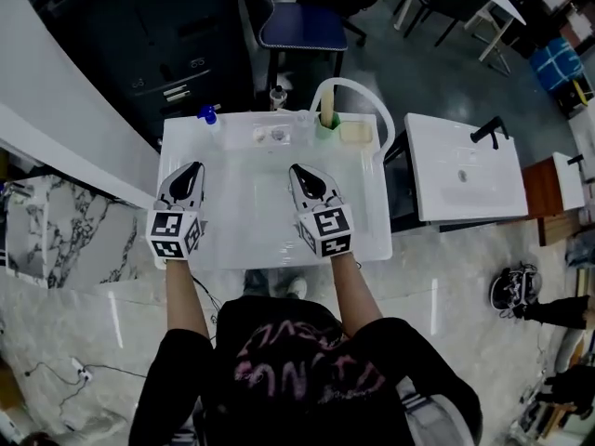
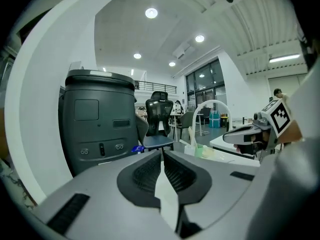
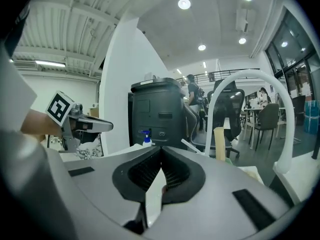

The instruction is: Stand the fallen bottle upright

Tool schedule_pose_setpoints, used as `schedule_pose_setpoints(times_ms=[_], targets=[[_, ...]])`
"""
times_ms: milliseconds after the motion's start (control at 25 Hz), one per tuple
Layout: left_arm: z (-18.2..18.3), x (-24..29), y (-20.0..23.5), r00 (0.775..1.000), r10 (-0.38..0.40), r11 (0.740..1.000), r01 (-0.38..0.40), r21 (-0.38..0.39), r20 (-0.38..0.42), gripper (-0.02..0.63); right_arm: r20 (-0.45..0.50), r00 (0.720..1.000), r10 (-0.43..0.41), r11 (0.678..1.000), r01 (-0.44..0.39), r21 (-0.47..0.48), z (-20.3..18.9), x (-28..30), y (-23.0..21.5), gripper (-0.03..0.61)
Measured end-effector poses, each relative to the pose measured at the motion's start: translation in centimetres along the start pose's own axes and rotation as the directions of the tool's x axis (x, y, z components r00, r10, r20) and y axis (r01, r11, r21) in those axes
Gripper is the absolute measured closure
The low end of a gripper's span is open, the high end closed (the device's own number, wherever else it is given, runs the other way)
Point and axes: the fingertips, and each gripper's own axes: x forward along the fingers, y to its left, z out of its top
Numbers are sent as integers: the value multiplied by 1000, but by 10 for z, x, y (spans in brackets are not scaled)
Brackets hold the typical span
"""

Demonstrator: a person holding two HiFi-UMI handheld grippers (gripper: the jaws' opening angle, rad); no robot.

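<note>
Your right gripper (image 3: 161, 151) fills the lower half of this view. Its two ribbed fingers (image 3: 144, 171) meet at the tips with nothing between them. Lower down, the gap between them shows a sliver of white worktop (image 3: 154, 196). At the far edge, a spray bottle (image 3: 146, 139) with a blue top stands upright in front of a dark cabinet (image 3: 160, 111). To your left, the left gripper (image 3: 107, 126) hangs level in the air with its marker cube (image 3: 62, 108) tilted. To your right, a tan stick (image 3: 219, 143) stands upright under a white arched tube (image 3: 285, 134), with an office chair (image 3: 232, 109) behind.
</note>
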Motion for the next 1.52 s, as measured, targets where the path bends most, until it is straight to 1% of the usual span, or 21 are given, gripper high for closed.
schedule_pose_setpoints(times_ms=[240,400,760,1160,1520], targets=[[15,-29,-20,999,45,999,-45,1,24,597,38,999,16,999,-14,-35,17,-23,8,574],[23,-42,-35,998,50,999,-50,-3,48,597,59,998,21,998,-18,-53,26,-35,8,574],[32,-66,-45,990,118,993,-117,-14,81,597,98,995,26,998,-21,-57,37,-51,4,574],[35,-76,-54,984,147,989,-143,-40,99,598,110,993,31,996,-22,-81,39,-63,6,574],[35,-79,-63,982,156,987,-150,-65,110,598,110,993,30,996,-20,-89,36,-72,1,574]])
